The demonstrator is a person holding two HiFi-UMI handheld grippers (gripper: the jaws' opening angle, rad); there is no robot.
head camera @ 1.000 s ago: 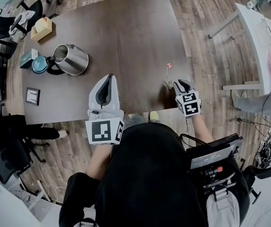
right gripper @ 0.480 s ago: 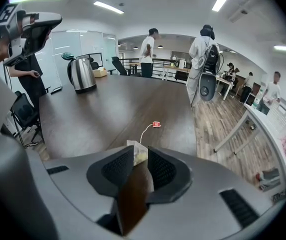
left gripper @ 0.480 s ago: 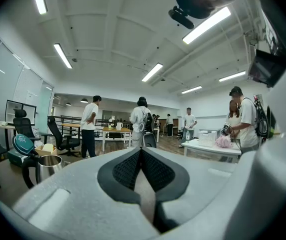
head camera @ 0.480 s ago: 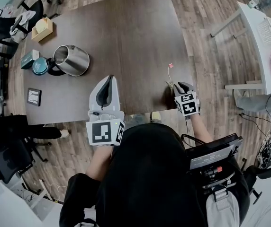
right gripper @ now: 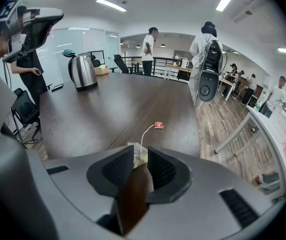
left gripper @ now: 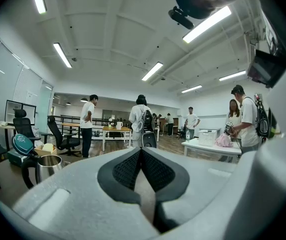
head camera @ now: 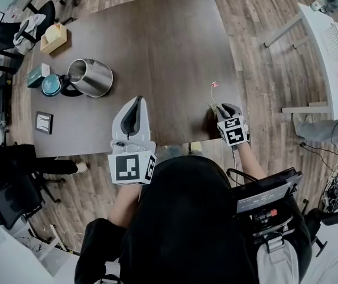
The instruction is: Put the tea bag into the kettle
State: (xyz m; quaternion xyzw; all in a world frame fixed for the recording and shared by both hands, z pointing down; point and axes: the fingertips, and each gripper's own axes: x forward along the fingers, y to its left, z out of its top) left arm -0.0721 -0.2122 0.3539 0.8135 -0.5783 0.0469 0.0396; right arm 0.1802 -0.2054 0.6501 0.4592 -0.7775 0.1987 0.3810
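Right gripper is low at the near edge of the dark brown table, jaws pinched narrow on the tea bag, its red tag trailing ahead. Left gripper hovers, jaws together and empty. The steel kettle is well apart at far left, with wood-plank floor around.

Head view looks steeply down; gripper views (both low) share the kettle.

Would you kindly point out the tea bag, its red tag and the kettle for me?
tea bag (right gripper: 137, 154), right gripper view, on the pale pouch between the jaws.
red tag (right gripper: 158, 125), right gripper view, on its middle.
kettle (head camera: 93, 77), head view, on the steel body.
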